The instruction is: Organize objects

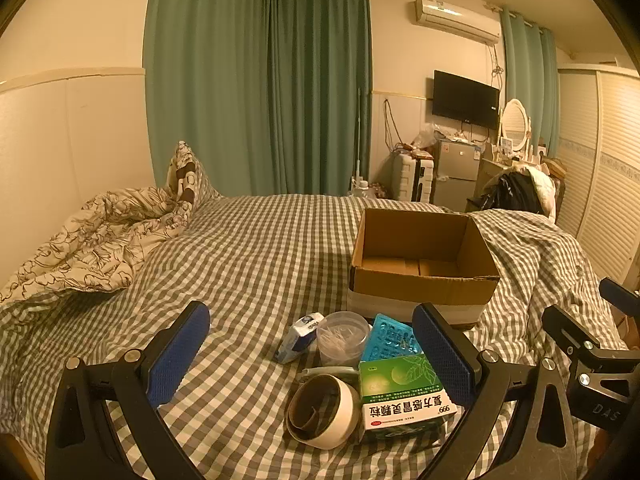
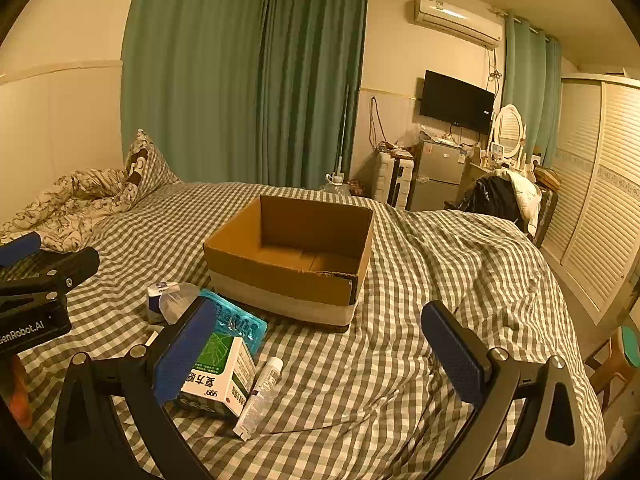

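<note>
An open, empty cardboard box (image 1: 424,276) (image 2: 296,272) sits on the checked bed. In front of it lies a cluster: a green and white medicine box (image 1: 404,400) (image 2: 222,376), a roll of tape (image 1: 324,410), a clear round tub (image 1: 343,338) (image 2: 178,300), a teal blister tray (image 1: 390,340) (image 2: 240,320), a small blue and white pack (image 1: 300,336) (image 2: 154,296), and a white tube (image 2: 260,396). My left gripper (image 1: 312,354) hovers open over the cluster, holding nothing. My right gripper (image 2: 320,350) is open over bare sheet right of the cluster, empty.
A crumpled floral quilt (image 1: 92,240) and pillow lie at the bed's far left. Beyond the bed stand green curtains (image 1: 260,88), a small fridge (image 1: 456,172), a suitcase, a dresser with mirror and a louvred wardrobe (image 2: 600,200) on the right.
</note>
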### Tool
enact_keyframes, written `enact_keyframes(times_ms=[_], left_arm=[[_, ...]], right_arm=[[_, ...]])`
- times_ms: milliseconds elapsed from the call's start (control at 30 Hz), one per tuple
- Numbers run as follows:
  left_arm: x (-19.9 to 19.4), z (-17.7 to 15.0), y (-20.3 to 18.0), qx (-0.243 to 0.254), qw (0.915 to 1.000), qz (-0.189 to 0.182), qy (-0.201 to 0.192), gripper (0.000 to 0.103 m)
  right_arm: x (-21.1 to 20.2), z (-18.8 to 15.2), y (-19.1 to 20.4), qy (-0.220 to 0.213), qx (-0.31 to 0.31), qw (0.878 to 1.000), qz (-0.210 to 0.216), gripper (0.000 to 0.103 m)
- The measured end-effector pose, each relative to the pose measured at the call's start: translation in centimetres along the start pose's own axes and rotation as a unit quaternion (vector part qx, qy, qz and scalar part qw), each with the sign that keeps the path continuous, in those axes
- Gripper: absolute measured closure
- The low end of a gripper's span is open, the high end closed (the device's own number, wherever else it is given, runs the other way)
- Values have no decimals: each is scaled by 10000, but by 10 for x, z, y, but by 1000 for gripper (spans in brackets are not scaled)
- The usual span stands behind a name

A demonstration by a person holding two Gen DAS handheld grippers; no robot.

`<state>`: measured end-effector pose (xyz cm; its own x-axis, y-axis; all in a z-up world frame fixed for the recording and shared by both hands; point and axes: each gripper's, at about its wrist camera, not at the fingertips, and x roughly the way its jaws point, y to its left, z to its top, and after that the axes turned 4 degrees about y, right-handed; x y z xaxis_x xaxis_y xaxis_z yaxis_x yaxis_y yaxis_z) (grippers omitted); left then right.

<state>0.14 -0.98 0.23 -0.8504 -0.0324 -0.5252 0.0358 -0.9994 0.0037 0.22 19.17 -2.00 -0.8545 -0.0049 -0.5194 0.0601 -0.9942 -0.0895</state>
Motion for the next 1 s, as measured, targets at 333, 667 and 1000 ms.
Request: enact_keyframes(times_ms=[333,667,1000], left_arm=[[-2,0,0,-23,10000,63,13,0],[-8,2,0,-19,9999,102,-38,0],[7,-5,8,11,9996,145,254,0]], right_arm=[[-2,-1,4,-12,-85,10000,-18,0],[-6,0,7,-50,-146,9999,-57,0],[1,-5,17,84,-231,9997,27,0]])
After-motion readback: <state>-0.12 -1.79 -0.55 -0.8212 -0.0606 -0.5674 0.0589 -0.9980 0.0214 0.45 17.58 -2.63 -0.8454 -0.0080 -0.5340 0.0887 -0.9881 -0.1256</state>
